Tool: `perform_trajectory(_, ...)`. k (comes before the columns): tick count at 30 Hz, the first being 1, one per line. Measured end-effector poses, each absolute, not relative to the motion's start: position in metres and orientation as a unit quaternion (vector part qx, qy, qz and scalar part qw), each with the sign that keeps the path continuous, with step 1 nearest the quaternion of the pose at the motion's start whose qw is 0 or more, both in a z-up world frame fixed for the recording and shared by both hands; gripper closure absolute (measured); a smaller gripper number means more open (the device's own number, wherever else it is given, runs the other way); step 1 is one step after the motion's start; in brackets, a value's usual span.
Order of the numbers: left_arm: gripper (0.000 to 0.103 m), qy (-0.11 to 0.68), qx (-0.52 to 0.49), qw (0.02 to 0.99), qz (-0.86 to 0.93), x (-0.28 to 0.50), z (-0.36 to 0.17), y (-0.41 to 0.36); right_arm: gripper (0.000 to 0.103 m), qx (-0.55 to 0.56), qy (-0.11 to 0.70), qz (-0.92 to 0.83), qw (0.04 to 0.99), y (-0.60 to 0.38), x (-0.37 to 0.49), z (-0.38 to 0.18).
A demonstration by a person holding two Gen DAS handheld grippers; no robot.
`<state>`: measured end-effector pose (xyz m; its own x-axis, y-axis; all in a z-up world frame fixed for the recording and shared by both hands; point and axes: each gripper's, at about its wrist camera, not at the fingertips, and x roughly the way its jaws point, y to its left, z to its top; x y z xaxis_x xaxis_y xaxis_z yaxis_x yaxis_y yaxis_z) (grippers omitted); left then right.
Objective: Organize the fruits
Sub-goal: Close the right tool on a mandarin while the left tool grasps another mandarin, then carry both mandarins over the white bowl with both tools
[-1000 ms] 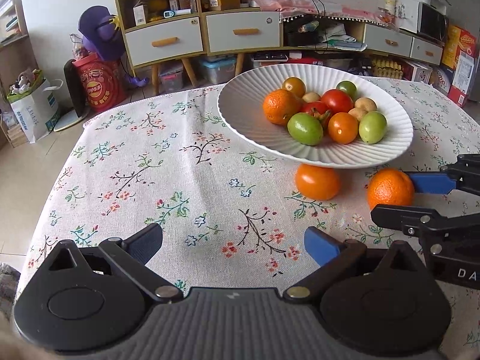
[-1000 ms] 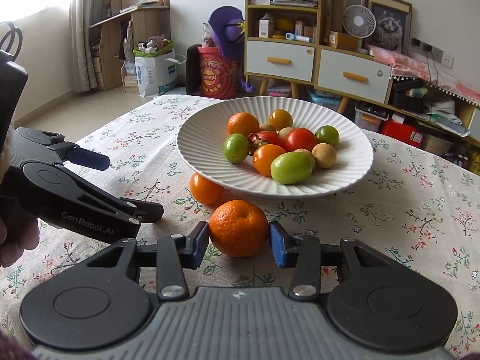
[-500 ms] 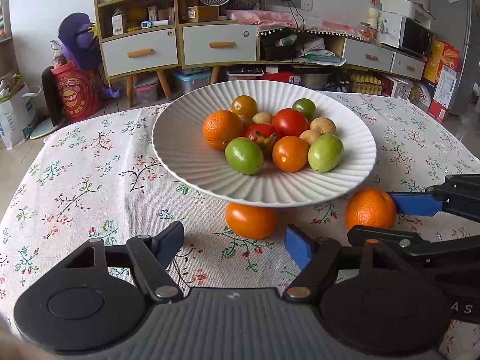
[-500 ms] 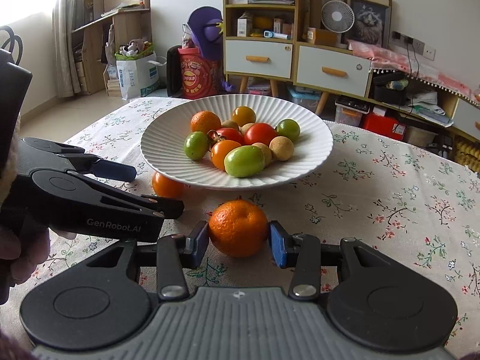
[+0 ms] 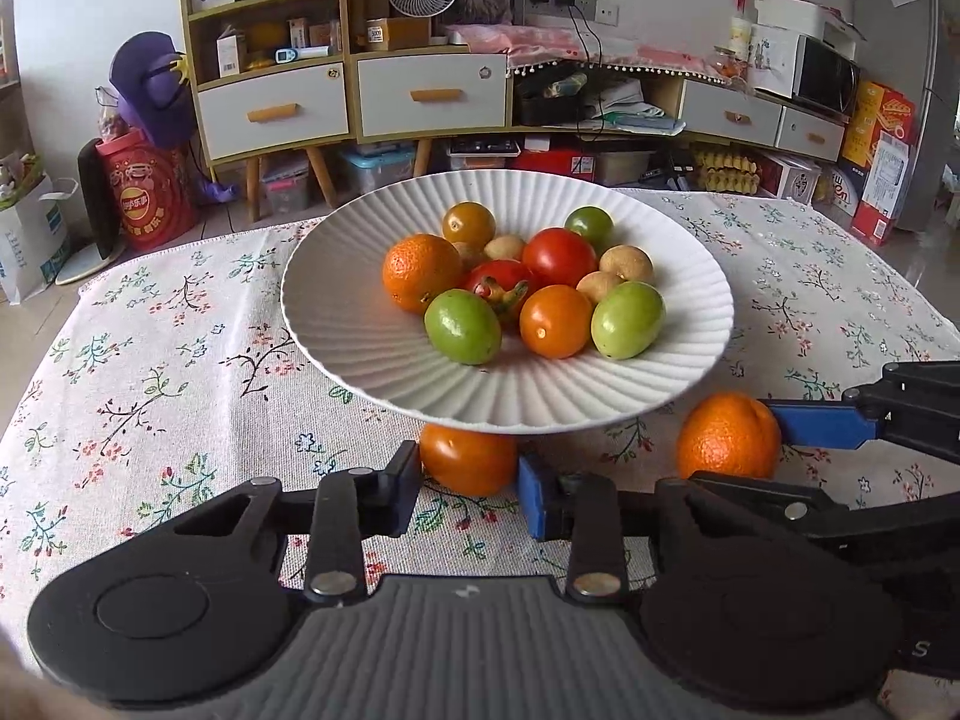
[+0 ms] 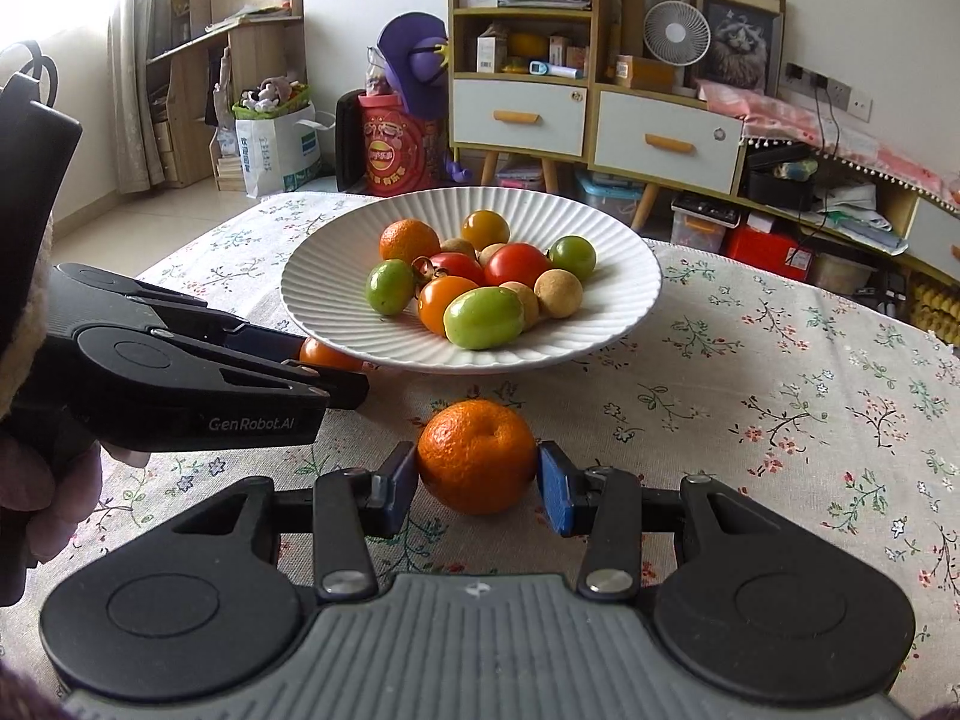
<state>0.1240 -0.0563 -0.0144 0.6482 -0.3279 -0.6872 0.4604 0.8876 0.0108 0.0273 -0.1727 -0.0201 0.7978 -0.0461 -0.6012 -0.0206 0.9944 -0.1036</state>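
the pick-up step is in hand, judged from both views. the left tool [image 5: 468, 489] is set around an orange tomato [image 5: 467, 461] on the desk [image 5: 150, 360], just under the near rim of the white plate [image 5: 336, 324]; whether it is clenched on the fruit cannot be told. the right tool [image 6: 477, 483] is closed on a tangerine [image 6: 477, 455] near the plate. each fruit is next to be lifted clear of the rim and set among the fruit already heaped there.
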Motion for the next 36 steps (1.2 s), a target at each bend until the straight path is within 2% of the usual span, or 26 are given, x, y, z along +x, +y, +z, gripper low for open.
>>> perform_trajectory(18,0.075,0.389,0.059,0.887,-0.241,0.101,-0.003,-0.043,0.063,-0.04,0.302,0.004,0.953,-0.176,0.019,-0.007)
perform_trajectory(26,0.075,0.37,0.047,0.89,-0.262,0.097,0.012,-0.05,0.063,-0.024,0.284,0.003,0.959,-0.181,0.021,0.006)
perform_trajectory(36,0.075,0.347,0.033,0.905,-0.242,0.129,0.029,-0.054,0.063,0.008,0.276,-0.009,0.961,-0.195,0.047,0.02)
